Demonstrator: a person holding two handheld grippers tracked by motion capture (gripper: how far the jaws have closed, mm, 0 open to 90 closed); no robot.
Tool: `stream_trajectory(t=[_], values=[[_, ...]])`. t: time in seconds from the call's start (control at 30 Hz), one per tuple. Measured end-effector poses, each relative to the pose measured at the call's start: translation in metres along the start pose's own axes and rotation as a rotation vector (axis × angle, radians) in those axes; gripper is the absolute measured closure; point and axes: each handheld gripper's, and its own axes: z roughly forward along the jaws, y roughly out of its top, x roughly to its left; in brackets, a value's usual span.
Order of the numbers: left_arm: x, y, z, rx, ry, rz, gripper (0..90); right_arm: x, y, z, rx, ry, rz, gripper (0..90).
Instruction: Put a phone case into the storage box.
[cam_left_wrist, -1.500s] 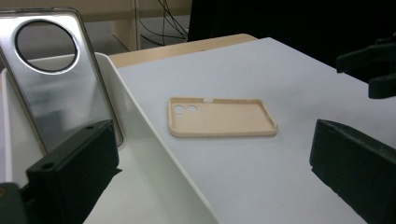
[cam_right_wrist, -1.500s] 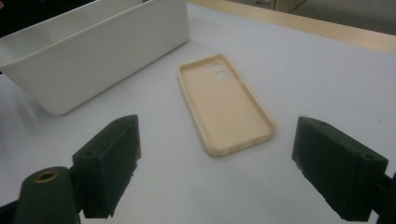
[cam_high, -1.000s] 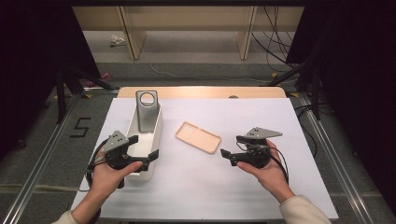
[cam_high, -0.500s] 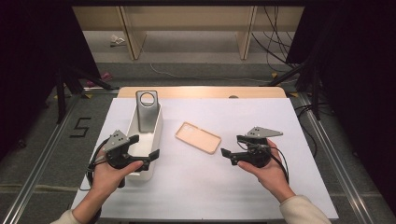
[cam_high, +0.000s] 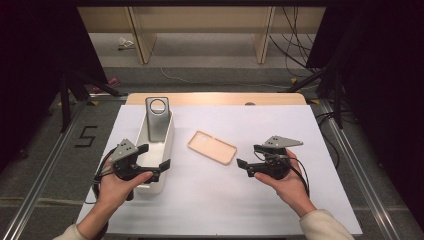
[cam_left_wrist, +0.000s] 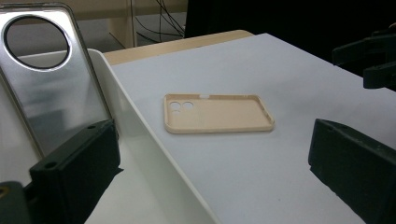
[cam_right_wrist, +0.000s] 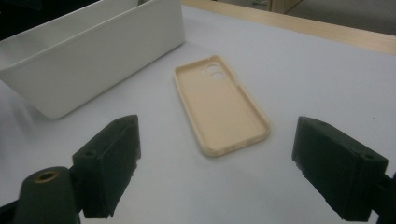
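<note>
A tan phone case (cam_high: 212, 147) lies flat, hollow side up, in the middle of the white table; it is also in the left gripper view (cam_left_wrist: 217, 113) and the right gripper view (cam_right_wrist: 219, 105). A silvery clear phone case (cam_high: 157, 117) with a round camera hole leans upright inside a white bin (cam_high: 167, 145), also seen in the left gripper view (cam_left_wrist: 51, 79). My left gripper (cam_high: 154, 157) is open, over the bin's near right corner. My right gripper (cam_high: 248, 156) is open, just right of the tan case, nothing between its jaws.
The white bin (cam_right_wrist: 88, 51) stands at the table's left. The white table cover (cam_high: 300, 125) ends at a wooden strip (cam_high: 215, 98) at the far edge. Metal rails and dark stands (cam_high: 330, 85) flank the table. In the left gripper view the other gripper (cam_left_wrist: 373, 60) shows at far right.
</note>
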Motion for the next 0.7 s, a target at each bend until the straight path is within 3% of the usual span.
stream_trajectory(t=[0.3, 0.4, 0.57, 0.63, 0.7], values=[[0.0, 0.001, 0.0, -0.017, -0.001, -0.012, 2.1, -0.006, 0.004, 0.01, 0.031, 0.006, 0.017, 19.5], [-0.001, 0.0, 0.001, -0.016, 0.0, -0.009, 2.4, -0.011, 0.006, 0.018, 0.064, 0.008, 0.014, 36.7], [-0.002, 0.0, 0.001, -0.015, 0.003, -0.009, 2.7, -0.02, 0.009, 0.03, 0.168, -0.028, -0.015, 79.3], [-0.002, -0.001, 0.001, -0.015, 0.004, -0.01, 2.8, -0.022, 0.013, 0.036, 0.214, -0.037, -0.016, 87.8], [-0.002, -0.001, 0.001, -0.012, 0.008, -0.01, 2.7, -0.024, 0.015, 0.044, 0.237, -0.038, -0.022, 90.0]])
